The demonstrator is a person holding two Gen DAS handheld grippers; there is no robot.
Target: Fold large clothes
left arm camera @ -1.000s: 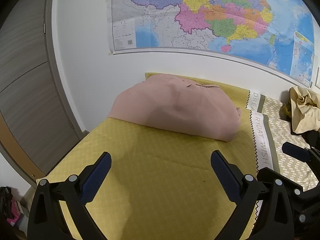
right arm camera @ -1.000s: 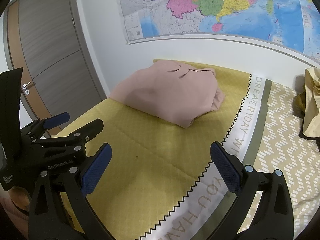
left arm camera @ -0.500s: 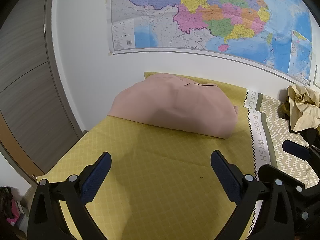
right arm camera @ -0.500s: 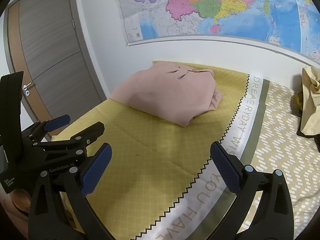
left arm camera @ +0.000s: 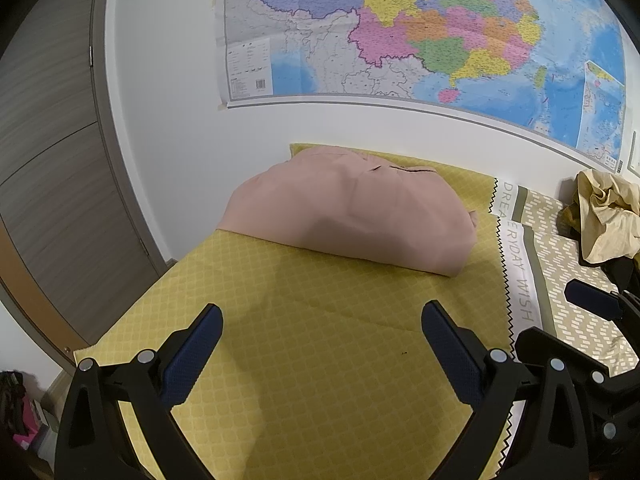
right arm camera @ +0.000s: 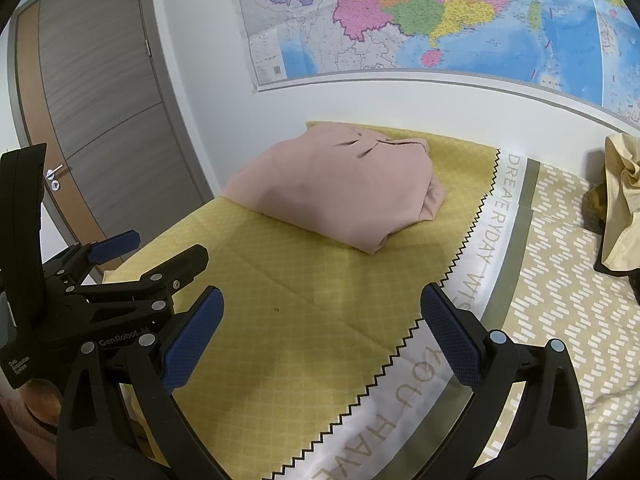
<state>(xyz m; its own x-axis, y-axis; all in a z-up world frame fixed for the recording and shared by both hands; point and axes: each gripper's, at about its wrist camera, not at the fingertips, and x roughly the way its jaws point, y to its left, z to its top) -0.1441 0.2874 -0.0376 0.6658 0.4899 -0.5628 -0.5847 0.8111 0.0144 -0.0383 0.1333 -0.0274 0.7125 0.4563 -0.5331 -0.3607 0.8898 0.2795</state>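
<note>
A yellow diamond-patterned cover point(left arm camera: 320, 360) is spread over the bed. A white band point(right arm camera: 472, 280) with a black zigzag edge and grey lettering is printed along its right side, followed by an olive stripe and a beige section with white dashes point(right arm camera: 560, 280). A large coloured map point(left arm camera: 420, 28) is fixed to the white wall point(left arm camera: 168, 80) above the bed. A grey wood-grain door point(right arm camera: 100, 92) with a metal handle point(right arm camera: 55, 170) is located at the left.
</note>
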